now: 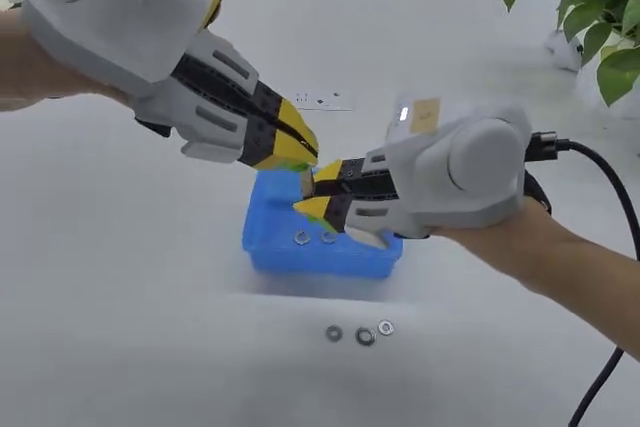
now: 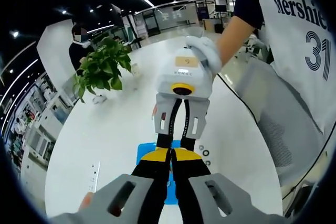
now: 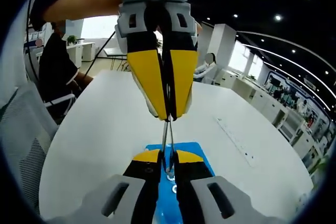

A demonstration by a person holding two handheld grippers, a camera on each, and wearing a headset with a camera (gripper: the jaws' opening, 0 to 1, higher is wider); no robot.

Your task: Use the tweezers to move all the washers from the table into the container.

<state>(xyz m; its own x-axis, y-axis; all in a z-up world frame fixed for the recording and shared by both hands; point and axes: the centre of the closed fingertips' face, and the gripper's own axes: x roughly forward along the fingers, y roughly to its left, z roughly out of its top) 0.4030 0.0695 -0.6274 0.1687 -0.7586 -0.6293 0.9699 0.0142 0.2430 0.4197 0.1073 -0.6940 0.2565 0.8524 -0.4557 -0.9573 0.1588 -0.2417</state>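
The left gripper point(image 1: 303, 152), jaws clamped tight, holds the tweezers point(image 3: 167, 132) pointing down over the blue container point(image 1: 300, 259); the right gripper point(image 1: 312, 195) faces it, jaws drawn narrow around the tweezers' lower ends, though whether they press is unclear; two washers point(image 1: 301, 238) lie inside the container; three more point(image 1: 365, 337) sit on the white table point(image 1: 120, 327) just in front.
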